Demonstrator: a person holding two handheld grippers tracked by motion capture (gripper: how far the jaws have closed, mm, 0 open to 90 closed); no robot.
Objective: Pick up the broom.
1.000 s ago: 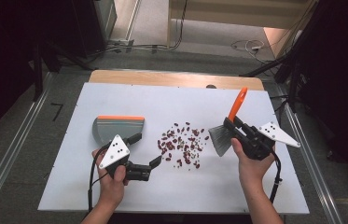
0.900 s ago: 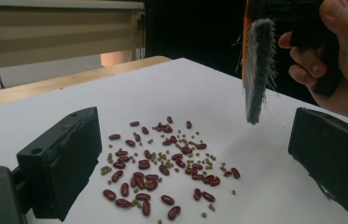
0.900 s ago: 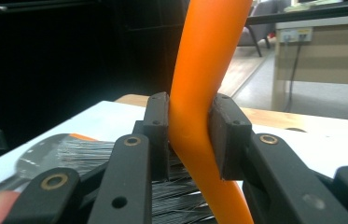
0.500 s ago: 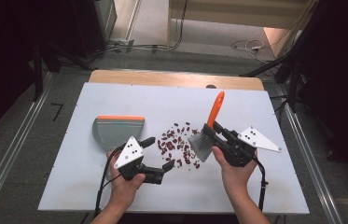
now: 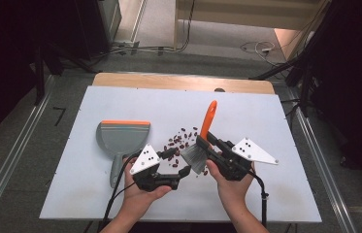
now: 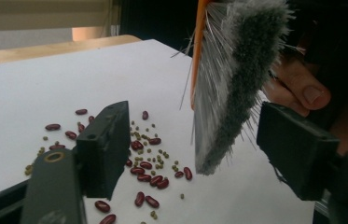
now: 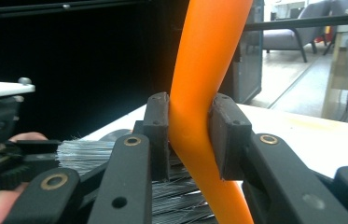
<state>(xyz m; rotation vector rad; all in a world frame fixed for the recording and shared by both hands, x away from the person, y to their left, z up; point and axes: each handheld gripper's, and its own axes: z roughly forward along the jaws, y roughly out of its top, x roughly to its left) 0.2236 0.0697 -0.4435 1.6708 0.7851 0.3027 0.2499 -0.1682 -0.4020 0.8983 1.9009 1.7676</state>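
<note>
A brush with an orange handle (image 5: 209, 118) and grey bristles (image 5: 194, 158) is held tilted over the white table (image 5: 266, 111). My right gripper (image 5: 206, 142) is shut on the handle (image 7: 204, 93), low down near the bristles (image 7: 87, 154). Red beans and small green ones (image 5: 182, 141) lie scattered mid-table, just left of the brush. My left gripper (image 5: 179, 161) is open beside them, with nothing between its jaws. In the left gripper view the bristles (image 6: 237, 84) hang just ahead of the open gripper (image 6: 199, 151), above the beans (image 6: 148, 172).
A grey dustpan with an orange rim (image 5: 122, 138) lies flat to the left of the beans, its handle pointing toward the person. A wooden strip (image 5: 178, 81) runs along the table's far edge. Metal rails (image 5: 317, 160) flank the table.
The right gripper has carried the brush left, to the edge of the beans. The left gripper has moved right, away from the dustpan, and now sits close to the bristles.
</note>
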